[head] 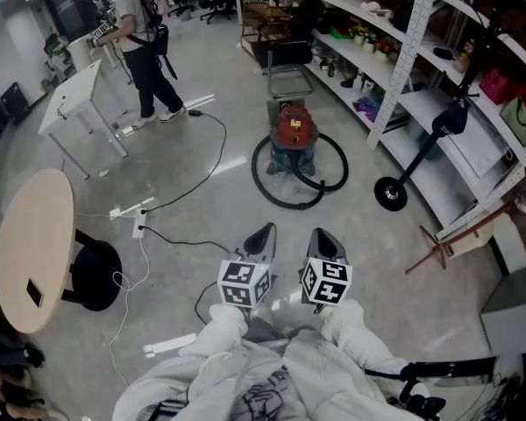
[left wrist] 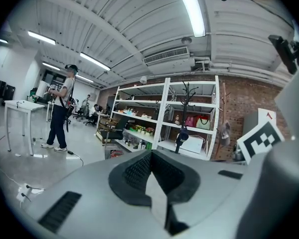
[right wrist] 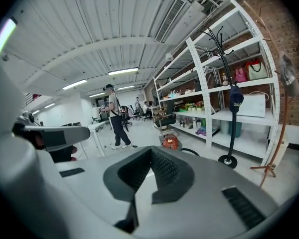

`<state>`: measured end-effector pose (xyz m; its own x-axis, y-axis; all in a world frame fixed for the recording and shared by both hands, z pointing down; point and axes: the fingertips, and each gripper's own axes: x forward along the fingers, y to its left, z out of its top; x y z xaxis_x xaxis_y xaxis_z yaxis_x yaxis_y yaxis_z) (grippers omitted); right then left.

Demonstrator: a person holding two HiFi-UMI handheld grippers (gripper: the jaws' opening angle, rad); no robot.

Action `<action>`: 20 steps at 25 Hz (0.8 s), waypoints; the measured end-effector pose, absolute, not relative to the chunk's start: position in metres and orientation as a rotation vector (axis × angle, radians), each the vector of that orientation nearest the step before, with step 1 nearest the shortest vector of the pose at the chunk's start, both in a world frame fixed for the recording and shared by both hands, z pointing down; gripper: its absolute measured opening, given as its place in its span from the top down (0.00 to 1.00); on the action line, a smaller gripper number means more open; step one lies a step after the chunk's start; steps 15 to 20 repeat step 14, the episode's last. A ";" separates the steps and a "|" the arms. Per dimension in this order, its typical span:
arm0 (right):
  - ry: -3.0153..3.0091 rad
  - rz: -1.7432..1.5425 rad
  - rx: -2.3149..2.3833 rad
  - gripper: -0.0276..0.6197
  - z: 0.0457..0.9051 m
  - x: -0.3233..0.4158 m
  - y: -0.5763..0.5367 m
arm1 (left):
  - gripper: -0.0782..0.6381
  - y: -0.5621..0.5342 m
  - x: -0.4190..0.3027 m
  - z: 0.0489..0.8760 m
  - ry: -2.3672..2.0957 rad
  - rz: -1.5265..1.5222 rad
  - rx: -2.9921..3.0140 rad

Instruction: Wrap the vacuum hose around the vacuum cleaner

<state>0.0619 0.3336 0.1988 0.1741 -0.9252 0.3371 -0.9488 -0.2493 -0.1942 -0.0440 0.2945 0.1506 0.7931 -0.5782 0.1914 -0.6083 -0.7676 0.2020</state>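
A red and teal vacuum cleaner (head: 294, 137) stands on the floor ahead, with its black hose (head: 287, 197) lying in a loop around its base. In the right gripper view the vacuum cleaner (right wrist: 171, 143) shows small and far off. My left gripper (head: 263, 236) and right gripper (head: 323, 239) are held side by side close to my body, well short of the vacuum. Both are shut with nothing between the jaws. In the left gripper view the left gripper (left wrist: 150, 156) points at the shelving, and the right gripper (right wrist: 151, 154) points toward the vacuum.
Metal shelving (head: 403, 51) runs along the right. A coat stand (head: 391, 193) rests beside it on a round base, a wooden easel (head: 456, 235) nearby. A person (head: 138, 42) stands by a white table (head: 74, 103). Cables and a power strip (head: 138, 210) cross the floor left; a round table (head: 35, 248) sits there.
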 end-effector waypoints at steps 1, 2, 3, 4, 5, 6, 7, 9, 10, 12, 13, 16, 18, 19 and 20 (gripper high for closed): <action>-1.883 0.605 2.360 0.94 0.198 0.062 0.333 | 0.89 0.293 -0.044 0.149 -0.919 0.171 2.731; -1.879 0.607 2.360 0.94 0.198 0.062 0.333 | 0.89 0.292 -0.044 0.148 -0.917 0.170 2.732; -1.876 0.609 2.359 0.94 0.197 0.063 0.333 | 0.89 0.292 -0.044 0.146 -0.916 0.170 2.733; -1.873 0.609 2.359 0.94 0.196 0.063 0.332 | 0.89 0.291 -0.044 0.145 -0.915 0.170 2.734; -1.871 0.608 2.358 0.94 0.196 0.063 0.332 | 0.89 0.291 -0.045 0.145 -0.915 0.171 2.734; -1.869 0.606 2.358 0.94 0.196 0.063 0.333 | 0.89 0.291 -0.046 0.145 -0.914 0.173 2.734; -1.867 0.604 2.359 0.94 0.197 0.062 0.333 | 0.89 0.292 -0.047 0.147 -0.913 0.174 2.735; -1.862 0.599 2.362 0.94 0.199 0.059 0.333 | 0.89 0.291 -0.051 0.149 -0.910 0.173 2.737; -1.860 0.595 2.363 0.94 0.200 0.058 0.332 | 0.89 0.291 -0.054 0.150 -0.910 0.170 2.739; -1.857 0.590 2.363 0.94 0.201 0.054 0.331 | 0.89 0.289 -0.060 0.150 -0.910 0.165 2.739; -1.856 0.589 2.362 0.94 0.201 0.051 0.330 | 0.89 0.288 -0.062 0.150 -0.911 0.163 2.740; -1.855 0.589 2.361 0.94 0.201 0.049 0.329 | 0.89 0.287 -0.065 0.150 -0.911 0.161 2.740; -1.855 0.589 2.361 0.94 0.201 0.049 0.329 | 0.89 0.287 -0.065 0.150 -0.911 0.161 2.740; -1.855 0.589 2.361 0.94 0.201 0.049 0.329 | 0.89 0.287 -0.065 0.150 -0.911 0.161 2.740; -1.855 0.589 2.361 0.94 0.201 0.049 0.329 | 0.89 0.287 -0.065 0.150 -0.911 0.161 2.740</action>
